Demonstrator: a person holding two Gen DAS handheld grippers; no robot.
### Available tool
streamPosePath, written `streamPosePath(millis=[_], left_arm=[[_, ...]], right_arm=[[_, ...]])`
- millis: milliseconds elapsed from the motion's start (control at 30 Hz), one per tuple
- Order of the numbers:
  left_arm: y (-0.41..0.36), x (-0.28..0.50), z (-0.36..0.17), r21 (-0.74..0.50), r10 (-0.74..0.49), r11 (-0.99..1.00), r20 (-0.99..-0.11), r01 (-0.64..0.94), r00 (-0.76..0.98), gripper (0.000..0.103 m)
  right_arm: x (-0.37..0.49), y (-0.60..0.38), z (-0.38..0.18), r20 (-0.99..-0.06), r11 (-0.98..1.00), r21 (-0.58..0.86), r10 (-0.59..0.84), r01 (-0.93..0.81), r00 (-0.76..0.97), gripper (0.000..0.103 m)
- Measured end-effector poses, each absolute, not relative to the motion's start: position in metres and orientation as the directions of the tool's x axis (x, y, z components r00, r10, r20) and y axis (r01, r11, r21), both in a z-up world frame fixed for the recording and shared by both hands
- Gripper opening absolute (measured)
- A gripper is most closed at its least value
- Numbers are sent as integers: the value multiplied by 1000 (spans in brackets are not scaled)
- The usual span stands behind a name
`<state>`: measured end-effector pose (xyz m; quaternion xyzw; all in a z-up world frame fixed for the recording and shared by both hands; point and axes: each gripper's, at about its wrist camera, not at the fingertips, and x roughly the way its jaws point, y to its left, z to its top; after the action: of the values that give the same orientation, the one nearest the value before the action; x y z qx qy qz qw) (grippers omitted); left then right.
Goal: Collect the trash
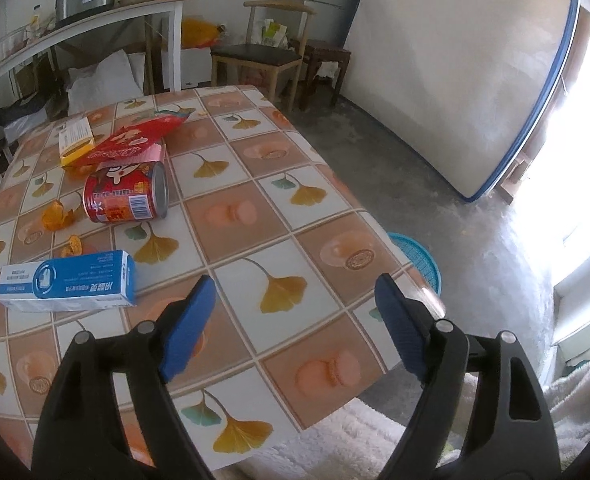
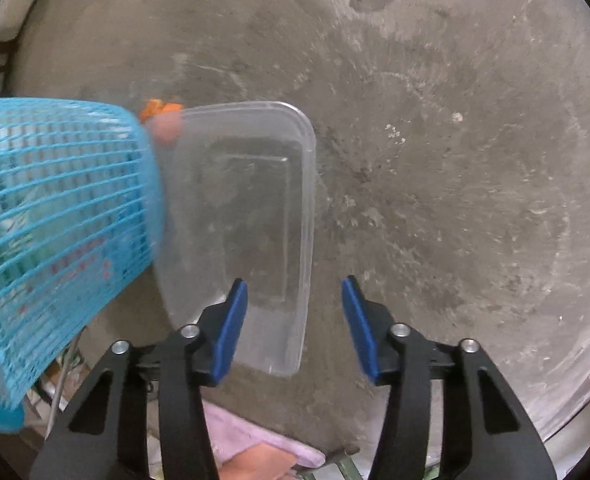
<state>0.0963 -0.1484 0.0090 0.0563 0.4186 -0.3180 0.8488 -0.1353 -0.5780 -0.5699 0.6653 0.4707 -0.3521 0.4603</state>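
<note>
Spread over the floor, the right tool (image 2: 295,322) straddled one long edge of a clear lid (image 2: 251,216) running up-frame; the left tool (image 1: 295,320) gaped, empty, above the table (image 1: 327,200).

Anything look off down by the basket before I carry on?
Yes. A clear plastic container lies on the concrete floor beside the blue mesh basket, outside it rather than in it. The right tongs hang open over its near end, pads not pressing it. Something orange also lies beside the basket.
</note>
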Motion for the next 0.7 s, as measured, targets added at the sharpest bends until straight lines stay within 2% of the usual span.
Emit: streamPosePath(millis=[100,133,167,433,500,700], left_arm=[[-150,101,4,-174,-489,790,-757,588,433,79],[-151,102,2,-177,-490,789,-759,588,429,79],[-151,103,1,-180,-491,788,-760,589,425,79],[-157,111,-8,-216,-525,765,-755,606,393,79],[-157,112,-9,-216,-529,761,-753,612,392,79],[-154,115,-11,-243,-550,753,-743,612,381,79]], right_arm=[[-133,-578,-577,-912,-148,239,304,960,274,22],[-134,-578,-579,-914,-154,231,304,961,268,8],[-135,-578,-579,-914,-167,227,305,960,269,6],[-174,-590,-538,-923,-214,266,225,940,312,4],[-189,-596,-510,-929,-198,291,176,936,326,4],[-215,-620,-368,-919,1,389,-72,921,388,4]])
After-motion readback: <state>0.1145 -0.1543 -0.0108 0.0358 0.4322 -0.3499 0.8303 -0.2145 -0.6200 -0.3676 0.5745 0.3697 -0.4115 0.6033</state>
